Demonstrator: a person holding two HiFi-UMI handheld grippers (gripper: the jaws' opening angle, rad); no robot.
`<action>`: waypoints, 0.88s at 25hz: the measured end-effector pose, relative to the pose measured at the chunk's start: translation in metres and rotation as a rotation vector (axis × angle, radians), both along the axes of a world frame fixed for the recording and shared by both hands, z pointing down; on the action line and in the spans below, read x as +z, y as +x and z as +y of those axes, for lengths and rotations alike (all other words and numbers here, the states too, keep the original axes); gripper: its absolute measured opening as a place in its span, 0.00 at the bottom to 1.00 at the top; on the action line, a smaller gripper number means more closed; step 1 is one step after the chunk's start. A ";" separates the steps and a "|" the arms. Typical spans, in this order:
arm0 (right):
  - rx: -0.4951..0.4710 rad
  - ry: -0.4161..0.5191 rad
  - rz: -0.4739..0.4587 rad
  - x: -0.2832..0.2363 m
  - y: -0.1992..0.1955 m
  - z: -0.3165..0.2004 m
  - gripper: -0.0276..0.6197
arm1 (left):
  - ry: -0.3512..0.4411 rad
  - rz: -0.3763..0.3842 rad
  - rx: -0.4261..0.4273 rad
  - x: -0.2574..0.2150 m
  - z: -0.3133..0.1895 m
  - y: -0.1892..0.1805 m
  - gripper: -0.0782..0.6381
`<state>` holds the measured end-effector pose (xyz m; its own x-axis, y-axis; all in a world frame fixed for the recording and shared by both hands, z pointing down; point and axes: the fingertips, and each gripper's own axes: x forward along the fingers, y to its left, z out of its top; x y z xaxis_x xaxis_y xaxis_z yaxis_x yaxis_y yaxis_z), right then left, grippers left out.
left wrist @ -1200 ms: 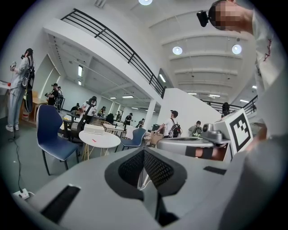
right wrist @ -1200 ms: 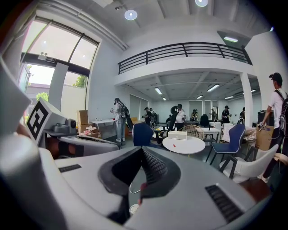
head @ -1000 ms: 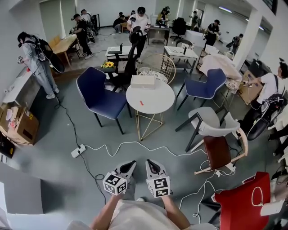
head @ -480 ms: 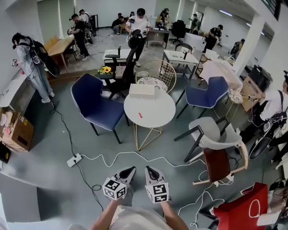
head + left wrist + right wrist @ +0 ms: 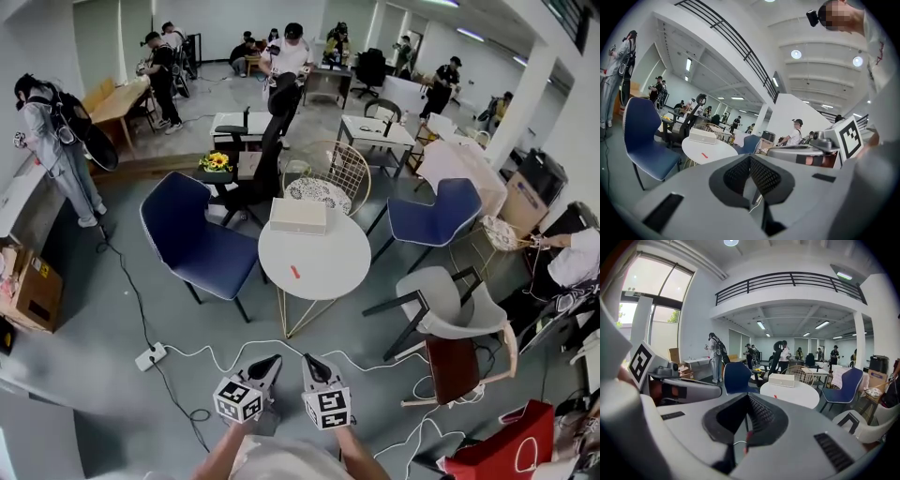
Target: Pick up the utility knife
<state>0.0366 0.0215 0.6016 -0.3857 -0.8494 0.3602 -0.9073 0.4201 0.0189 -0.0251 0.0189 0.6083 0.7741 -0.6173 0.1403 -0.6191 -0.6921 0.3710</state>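
Note:
The utility knife [image 5: 295, 272] is a small red object lying on the round white table [image 5: 328, 258], in front of a white box [image 5: 298, 215]. My left gripper [image 5: 272, 362] and right gripper [image 5: 308, 360] are side by side at the bottom of the head view, well short of the table, both pointing at it. In the left gripper view the left gripper [image 5: 750, 158] has its pads together with nothing between them, and the knife [image 5: 704, 154] shows far off. The right gripper [image 5: 747, 397] is likewise shut and empty, with the knife [image 5: 776, 396] small on the table [image 5: 799, 397].
A blue chair [image 5: 192, 246] stands left of the table, another blue chair [image 5: 433, 220] and a grey chair [image 5: 445, 305] to its right, a wire chair [image 5: 337, 169] behind. White cables [image 5: 234, 349] and a power strip [image 5: 150, 356] lie on the floor. Several people stand further back.
The table and chairs have drawn nearer and lower in the head view as I move toward them. Both grippers stay side by side and shut.

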 end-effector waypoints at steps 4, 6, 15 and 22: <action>0.004 0.001 0.007 -0.006 -0.006 -0.045 0.07 | -0.002 0.005 0.011 -0.006 -0.043 -0.005 0.13; 0.009 -0.003 0.006 -0.008 -0.009 -0.066 0.07 | -0.001 0.004 0.015 -0.010 -0.065 -0.008 0.13; 0.037 0.011 0.013 -0.022 -0.015 -0.148 0.07 | 0.018 0.004 0.042 -0.024 -0.147 -0.017 0.13; 0.069 -0.002 0.018 -0.016 -0.017 -0.175 0.07 | 0.009 0.004 0.058 -0.018 -0.177 -0.027 0.13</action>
<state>0.0200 -0.1530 0.5856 -0.3203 -0.8729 0.3681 -0.9335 0.3570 0.0344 -0.0518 -0.1578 0.5901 0.8094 -0.5723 0.1318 -0.5762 -0.7304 0.3667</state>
